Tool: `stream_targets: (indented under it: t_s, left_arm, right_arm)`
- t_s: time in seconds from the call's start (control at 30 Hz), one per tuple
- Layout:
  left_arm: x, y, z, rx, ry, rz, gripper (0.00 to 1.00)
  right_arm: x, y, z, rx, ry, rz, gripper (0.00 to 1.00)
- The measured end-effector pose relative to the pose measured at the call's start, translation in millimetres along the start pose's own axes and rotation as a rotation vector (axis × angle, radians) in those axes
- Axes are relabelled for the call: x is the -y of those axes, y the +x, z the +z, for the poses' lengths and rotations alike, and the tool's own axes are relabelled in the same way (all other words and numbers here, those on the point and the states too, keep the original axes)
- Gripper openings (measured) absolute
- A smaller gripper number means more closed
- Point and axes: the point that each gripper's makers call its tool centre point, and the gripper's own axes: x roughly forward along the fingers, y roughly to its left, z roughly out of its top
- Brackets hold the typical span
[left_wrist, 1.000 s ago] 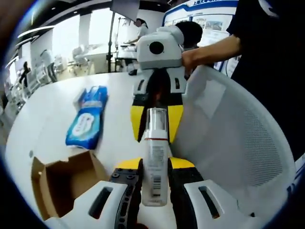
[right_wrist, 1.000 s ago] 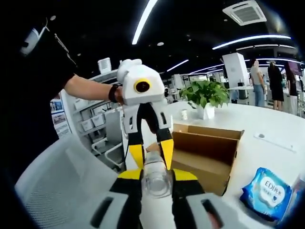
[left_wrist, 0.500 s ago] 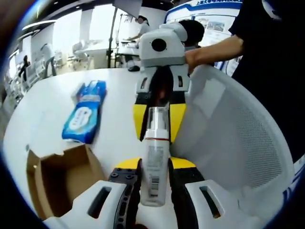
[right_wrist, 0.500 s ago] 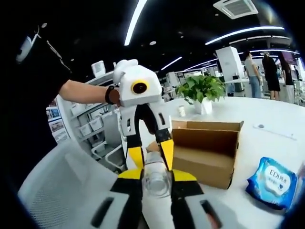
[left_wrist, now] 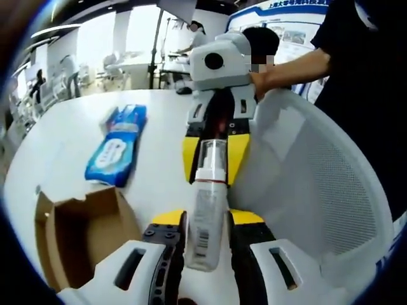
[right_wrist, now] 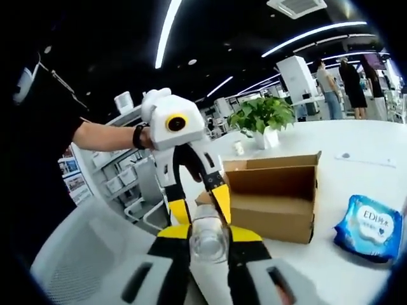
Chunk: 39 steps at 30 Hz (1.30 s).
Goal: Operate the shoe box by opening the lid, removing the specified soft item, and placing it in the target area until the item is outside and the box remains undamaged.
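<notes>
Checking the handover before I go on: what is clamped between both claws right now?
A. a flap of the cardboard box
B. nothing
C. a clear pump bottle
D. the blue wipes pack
C: the clear pump bottle sits between the left claw jaws, its cap end pinched by the right claw; the blue wipes pack lies on the table.

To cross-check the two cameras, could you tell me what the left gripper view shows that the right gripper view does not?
Left gripper view: the bottle's barcode label and the open box's inside. Right gripper view: a potted plant and the bottle's clear end, end-on. Shared: the bottle held by the left gripper and right gripper, the box and the blue wipes pack.
</notes>
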Motion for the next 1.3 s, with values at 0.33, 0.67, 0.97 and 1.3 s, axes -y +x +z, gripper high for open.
stream_targets:
  t_s: [0.33, 0.67, 0.97, 1.3]
  left_arm:
    - [-6.1, -12, -4.7, 0.032, -0.055, 0.080, 0.36]
    - [-29.4, -34, -4.0, 0.142, -0.179, 0.239, 0.42]
    - [-39.5, -45, -15.7, 0.157, -0.232, 0.332, 0.44]
    - [-43.2, -51, -25.5, 0.182, -0.311, 0.390, 0.46]
  right_arm:
    - [8, -6, 1.3, -0.006, 0.013, -0.015, 0.17]
    - [21, -20, 9.3, -0.006, -0.003, -0.034, 0.17]
    - [20, -27, 10.2, 0.002, -0.001, -0.039, 0.17]
    - [22, -37, 12.1, 0.002, -0.008, -0.054, 0.17]
